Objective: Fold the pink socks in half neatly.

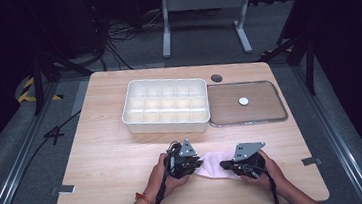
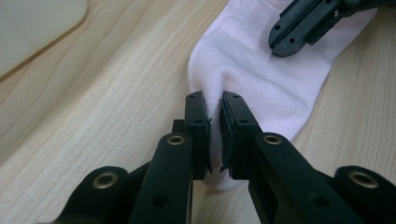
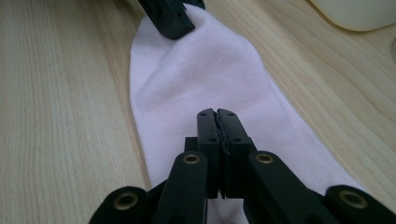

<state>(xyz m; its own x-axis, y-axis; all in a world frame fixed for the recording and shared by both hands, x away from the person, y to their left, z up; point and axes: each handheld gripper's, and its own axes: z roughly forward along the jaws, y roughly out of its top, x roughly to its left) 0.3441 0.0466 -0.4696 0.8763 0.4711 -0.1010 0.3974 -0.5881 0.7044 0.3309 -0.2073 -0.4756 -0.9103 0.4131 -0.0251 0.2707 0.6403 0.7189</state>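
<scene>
Sock [image 1: 215, 163]: lies flat near the table's [image 1: 108, 154] front edge, its long axis along that edge.
Your left gripper [image 2: 214, 122]: pinches a fold at the sock's left end.
Your right gripper [image 3: 218, 128]: pressed together on the other end's fabric.

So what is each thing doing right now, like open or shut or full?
Sock: lying flat on the table, pinched at both ends.
Left gripper: shut on the sock, fabric bunched between its pads.
Right gripper: shut on the sock.
White divided box: open, compartments look empty.
Clear lid: off the box, lying flat beside it.
</scene>
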